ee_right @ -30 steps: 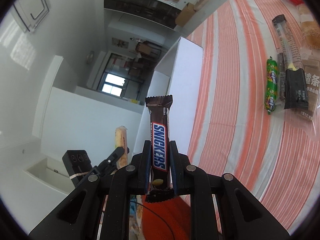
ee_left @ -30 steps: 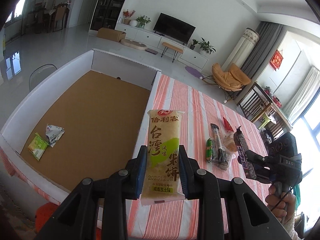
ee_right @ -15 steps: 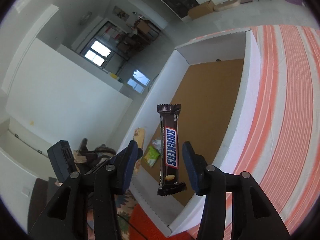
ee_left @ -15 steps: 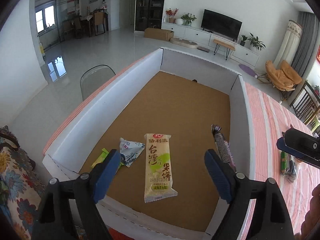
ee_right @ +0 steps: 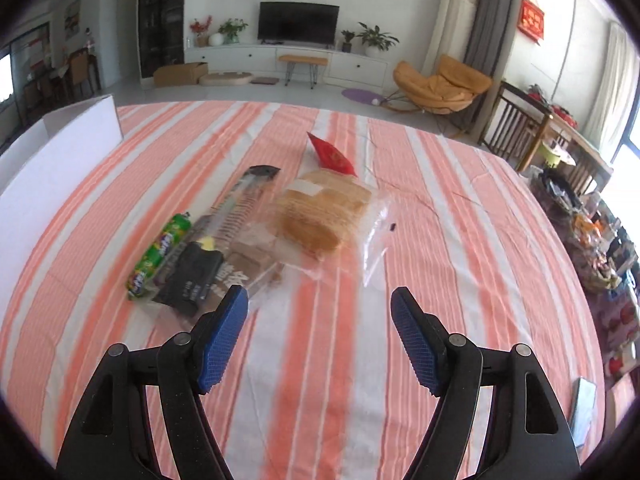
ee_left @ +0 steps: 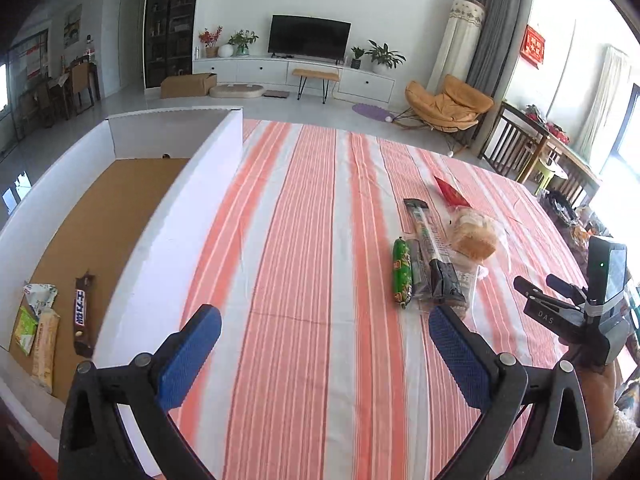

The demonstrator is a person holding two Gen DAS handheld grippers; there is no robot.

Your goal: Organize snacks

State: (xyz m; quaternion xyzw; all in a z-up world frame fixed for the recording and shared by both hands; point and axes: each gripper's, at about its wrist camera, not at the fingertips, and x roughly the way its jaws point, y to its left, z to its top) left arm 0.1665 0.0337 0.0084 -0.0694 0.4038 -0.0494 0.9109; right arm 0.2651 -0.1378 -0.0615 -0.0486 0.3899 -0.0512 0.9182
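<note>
Above striped tablecloth (ee_left: 304,240): left gripper (ee_left: 324,344), right gripper (ee_right: 320,340) level, jaws spread, empty.

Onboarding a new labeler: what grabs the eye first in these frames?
The pile of snacks mid-table on the striped cloth, bread bag on top. Then both open grippers, left and right, hovering empty. At far left, the white box holds a Snickers and three packets.
</note>
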